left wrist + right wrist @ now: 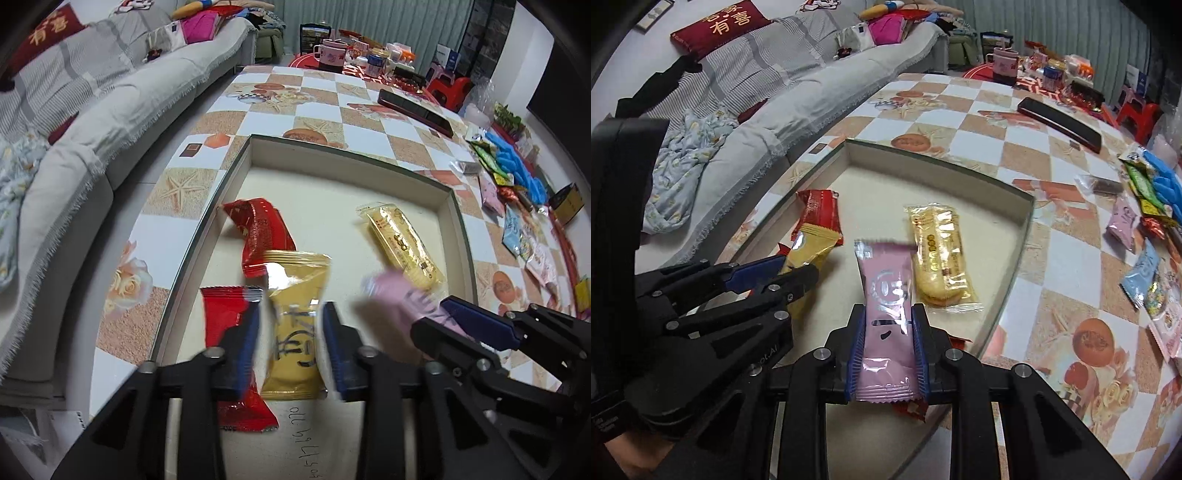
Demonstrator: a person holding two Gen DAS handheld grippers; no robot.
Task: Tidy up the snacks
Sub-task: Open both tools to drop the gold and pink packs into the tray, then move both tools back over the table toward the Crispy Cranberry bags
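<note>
While the right tongs (888,328) pinch a pink snack packet (886,306) above the shallow cardboard tray (332,155) on the checkered bench (321,92), we see the left tongs (291,336) spread, their pads clear of the gold packet (295,332) lying between them. Two red packets (262,232) and a yellow wafer packet (400,247) also lie in the tray; more snacks (1145,266) sit on the bench beside it.

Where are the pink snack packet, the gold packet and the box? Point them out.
pink snack packet (886,295): right wrist view, printed middle.
gold packet (295,325): left wrist view, centre.
box (351,157): left wrist view, far wall.
</note>
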